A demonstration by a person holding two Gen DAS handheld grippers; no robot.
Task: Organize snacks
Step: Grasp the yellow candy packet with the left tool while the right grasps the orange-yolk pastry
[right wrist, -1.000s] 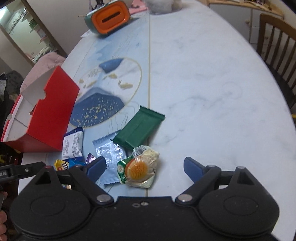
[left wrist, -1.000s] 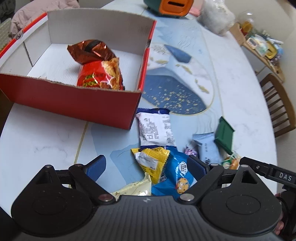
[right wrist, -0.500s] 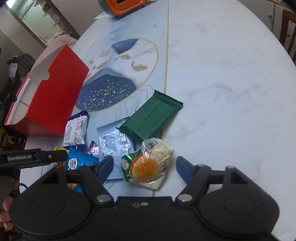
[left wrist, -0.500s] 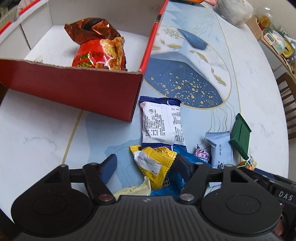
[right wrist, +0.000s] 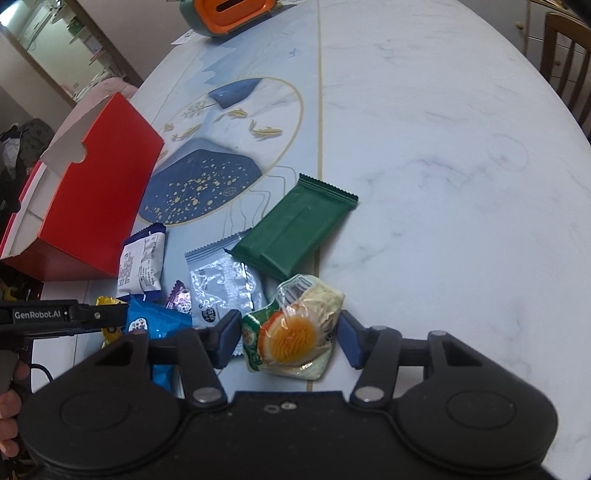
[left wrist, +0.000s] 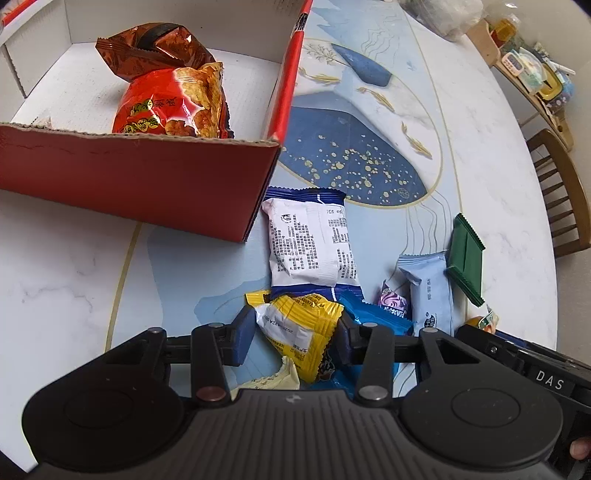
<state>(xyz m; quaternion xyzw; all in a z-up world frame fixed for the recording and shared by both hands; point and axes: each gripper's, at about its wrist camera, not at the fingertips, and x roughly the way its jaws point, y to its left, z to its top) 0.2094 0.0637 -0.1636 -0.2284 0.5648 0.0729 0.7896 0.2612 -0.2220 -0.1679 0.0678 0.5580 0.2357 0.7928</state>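
My left gripper (left wrist: 293, 334) points down at a pile of snacks, its jaws closing on a yellow packet (left wrist: 295, 326). Both blue pads touch the packet's sides. My right gripper (right wrist: 286, 336) is closing too, with its pads against a clear packet holding an orange-topped cake (right wrist: 293, 330). Around them lie a white and blue packet (left wrist: 312, 243), a bright blue cookie packet (right wrist: 153, 321), a pale silver-blue packet (right wrist: 221, 284), a small purple candy (left wrist: 393, 301) and a green bar (right wrist: 295, 230). The red box (left wrist: 147, 177) holds a red chip bag (left wrist: 171, 107) and a brown bag (left wrist: 155, 50).
The box stands at the table's left edge. An orange and green case (right wrist: 232, 13) sits at the far end. Wooden chairs (left wrist: 565, 192) stand on the right. A cream packet (left wrist: 275, 378) lies under my left gripper. Bare marble (right wrist: 443, 147) spreads to the right.
Both grippers have narrowed from wide open to touching their packets. The left one sank toward the pile and came closer to the box; the right one stayed over the cake packet.
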